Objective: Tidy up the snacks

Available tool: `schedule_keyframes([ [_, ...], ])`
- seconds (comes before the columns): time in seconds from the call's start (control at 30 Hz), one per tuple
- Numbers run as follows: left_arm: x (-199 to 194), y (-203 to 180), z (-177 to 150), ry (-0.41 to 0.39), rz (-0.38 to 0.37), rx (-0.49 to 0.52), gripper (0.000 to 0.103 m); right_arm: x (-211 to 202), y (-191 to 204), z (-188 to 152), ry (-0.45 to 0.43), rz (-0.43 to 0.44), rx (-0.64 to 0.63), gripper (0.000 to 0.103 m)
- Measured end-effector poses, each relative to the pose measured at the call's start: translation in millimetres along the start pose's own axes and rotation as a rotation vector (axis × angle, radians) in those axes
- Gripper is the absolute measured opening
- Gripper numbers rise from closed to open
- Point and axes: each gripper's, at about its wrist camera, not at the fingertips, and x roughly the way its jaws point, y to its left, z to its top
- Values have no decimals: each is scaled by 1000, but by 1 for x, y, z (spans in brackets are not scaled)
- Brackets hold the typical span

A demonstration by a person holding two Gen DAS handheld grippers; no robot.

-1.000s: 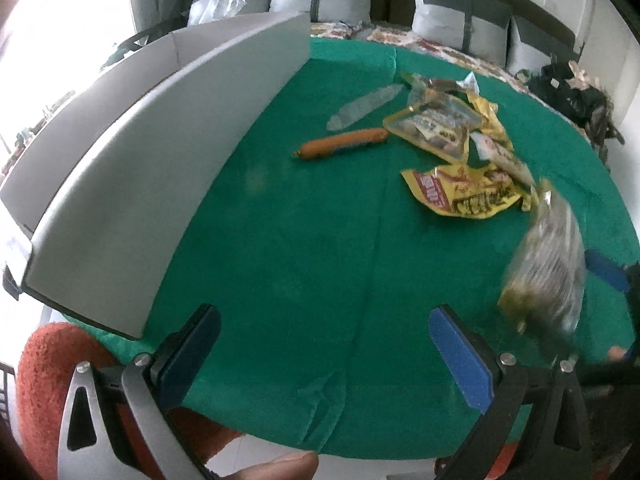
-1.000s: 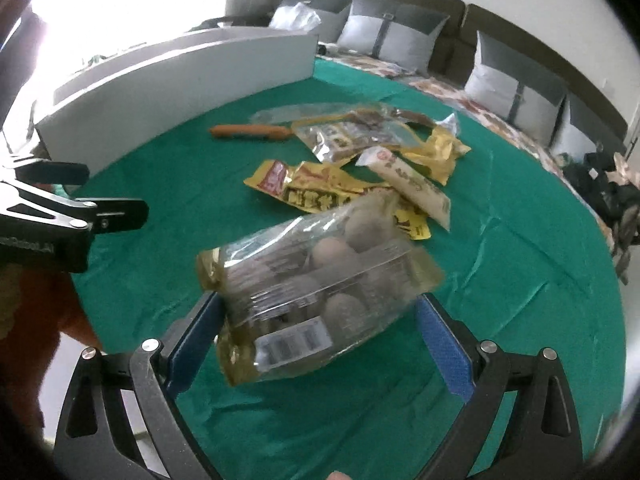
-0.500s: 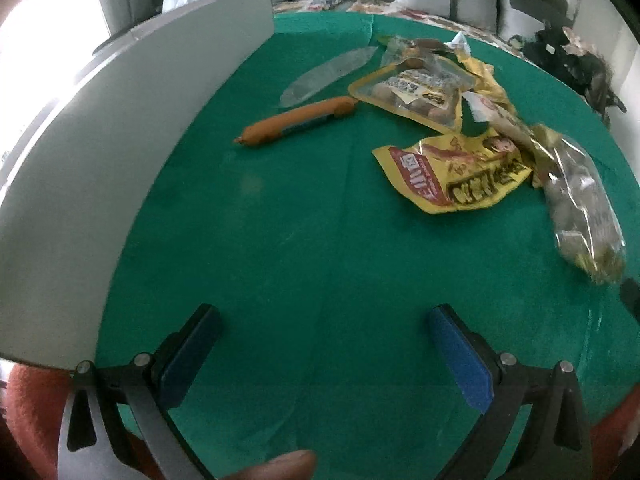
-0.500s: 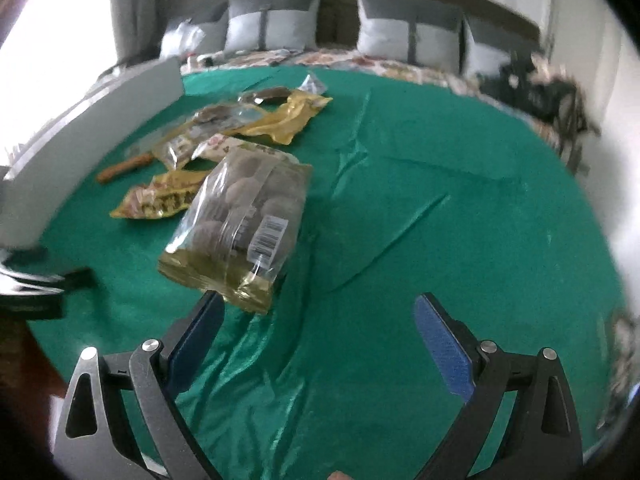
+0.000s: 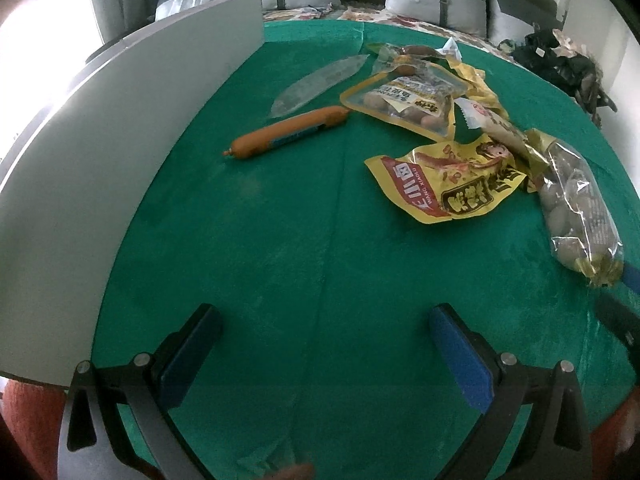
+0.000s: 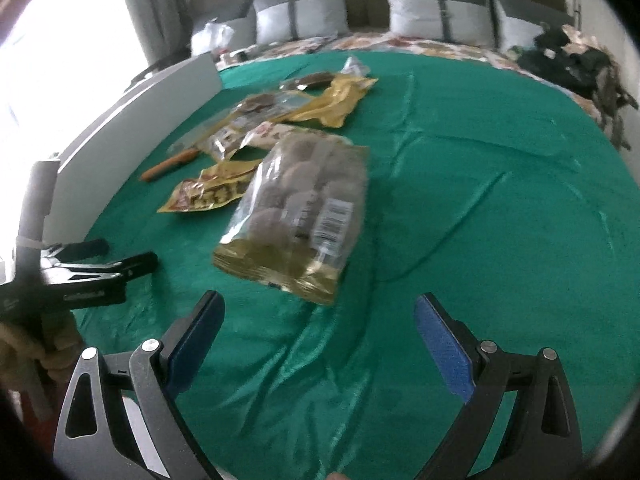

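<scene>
Several snack packs lie on the green cloth (image 5: 260, 240). A clear bag of round brown snacks (image 6: 300, 204) lies flat just ahead of my right gripper (image 6: 316, 344), which is open and empty; the bag also shows in the left wrist view (image 5: 576, 208). A yellow pack (image 5: 448, 184), an orange sausage (image 5: 288, 132), a clear-fronted pack of balls (image 5: 404, 100) and a clear sleeve (image 5: 320, 84) lie further off. My left gripper (image 5: 324, 352) is open and empty over bare cloth.
A long white box wall (image 5: 100, 160) runs along the cloth's left side. The left gripper's tool shows at the left of the right wrist view (image 6: 80, 268). Grey cushions (image 6: 436, 12) and dark clothes (image 6: 584, 56) lie beyond the cloth.
My right gripper has let go of the bag of round snacks, which now lies on the cloth, and has drawn back. My left gripper has moved forward over the cloth.
</scene>
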Motion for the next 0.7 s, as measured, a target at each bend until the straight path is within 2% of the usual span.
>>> schedule_keyframes([
  [0.07, 0, 0, -2, -13, -2, 3, 103, 10, -2, 6, 1, -84, -10, 97],
  [0.17, -2, 2, -4, -11, -14, 23, 103, 7, -26, 7, -13, -258, 75, 97],
  [0.23, -1, 3, -4, -5, -22, 36, 103, 3, -42, 5, -13, -324, 110, 97],
  [0.3, 0, 3, 0, 12, -25, 44, 103, -4, -60, 1, -10, -318, 173, 97],
  [0.37, 3, 1, 8, 61, -46, 65, 103, -10, -71, -3, -9, -292, 228, 97],
  [0.43, 4, -4, 24, 89, -118, 101, 103, -10, -75, -8, 2, -280, 258, 97],
  [0.5, -1, -10, 41, 69, -163, 133, 103, -8, -74, -10, 20, -266, 263, 97],
  [0.6, -3, -38, 71, 50, -208, 269, 103, -1, -65, -10, 42, -249, 246, 97],
  [0.7, 9, -65, 86, 51, -178, 387, 103, 1, -61, -11, 46, -253, 225, 97],
])
